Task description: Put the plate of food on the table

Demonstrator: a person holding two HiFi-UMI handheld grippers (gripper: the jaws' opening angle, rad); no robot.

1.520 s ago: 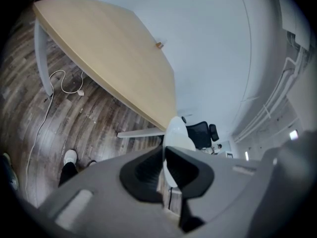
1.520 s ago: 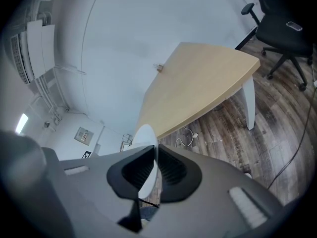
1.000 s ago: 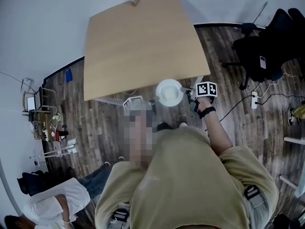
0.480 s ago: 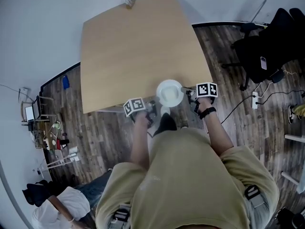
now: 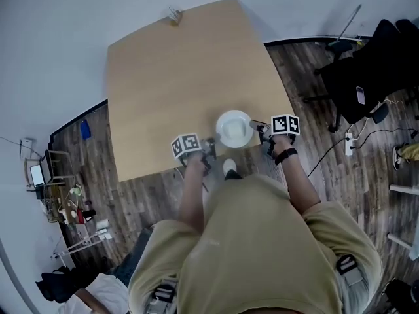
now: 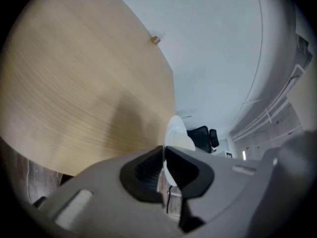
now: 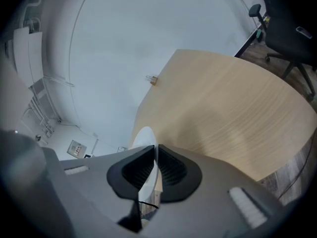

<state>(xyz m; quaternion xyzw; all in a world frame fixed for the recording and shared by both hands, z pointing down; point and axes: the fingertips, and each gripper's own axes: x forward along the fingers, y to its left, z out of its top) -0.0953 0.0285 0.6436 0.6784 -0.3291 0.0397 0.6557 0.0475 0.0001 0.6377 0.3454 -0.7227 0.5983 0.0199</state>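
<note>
The jaws of the left gripper are almost closed, pinched on the thin rim of the white plate, and the jaws of the right gripper clamp the opposite rim just as narrowly. Two grips on opposite edges look chosen to keep a shallow, loaded dish level, since a single edge grip would let it tip. The plate hangs between the two pairs of jaws, and from the head view it sits over the near edge of the wooden desk, whose bare top stretches away ahead of both jaws. I cannot tell whether its base touches the wood yet, and what lies on the plate is too pale and small to make out. A small object stands at the far edge, well beyond the jaws and out of the way. The setting-down seems close to its end, so what remains is likely lowering evenly and letting go on both sides together.
</note>
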